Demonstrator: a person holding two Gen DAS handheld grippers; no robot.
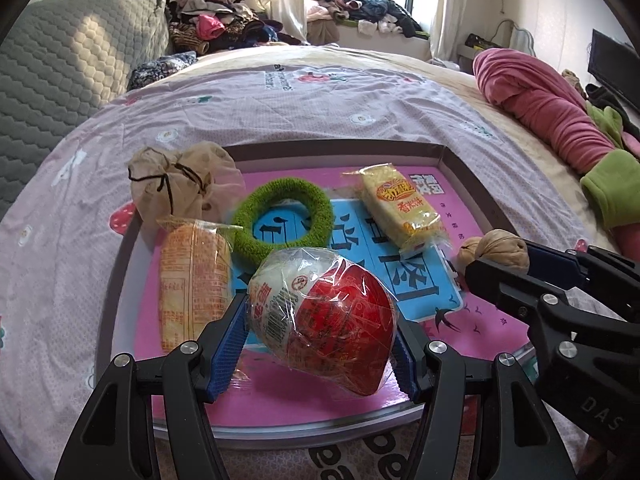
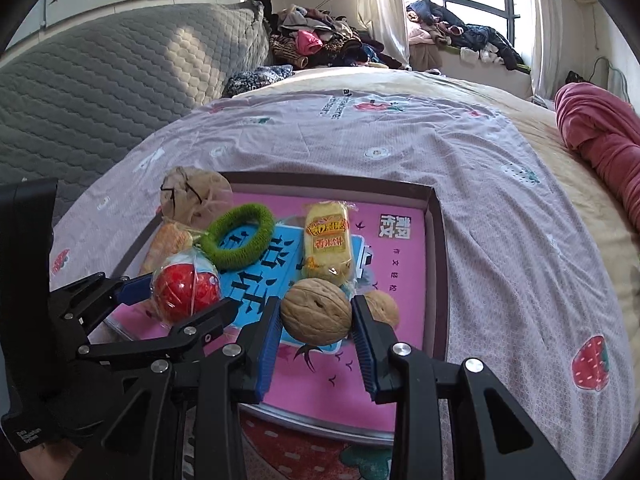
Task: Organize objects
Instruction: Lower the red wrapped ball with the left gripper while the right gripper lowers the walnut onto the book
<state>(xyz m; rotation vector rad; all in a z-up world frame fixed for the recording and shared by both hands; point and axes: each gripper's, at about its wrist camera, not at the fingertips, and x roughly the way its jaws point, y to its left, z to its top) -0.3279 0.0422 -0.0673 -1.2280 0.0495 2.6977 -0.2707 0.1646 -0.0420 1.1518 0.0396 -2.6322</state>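
A shallow tray (image 1: 336,147) with a pink and blue printed floor lies on the bed. My left gripper (image 1: 322,344) is shut on a plastic-wrapped red and white snack ball (image 1: 320,316) above the tray's near edge. My right gripper (image 2: 316,320) is shut on a walnut (image 2: 316,310), seen in the left wrist view (image 1: 505,248) too. A second walnut (image 2: 384,306) lies in the tray just behind it. A green fuzzy ring (image 1: 282,220), a yellow biscuit pack (image 1: 402,206), an orange snack pack (image 1: 194,280) and a beige drawstring pouch (image 1: 176,184) rest in the tray.
A floral lilac sheet (image 1: 280,104) covers the bed. A grey quilted headboard (image 1: 60,64) stands at left. A rolled pink blanket (image 1: 548,112) lies at right. Piles of clothes (image 1: 224,24) sit by the window.
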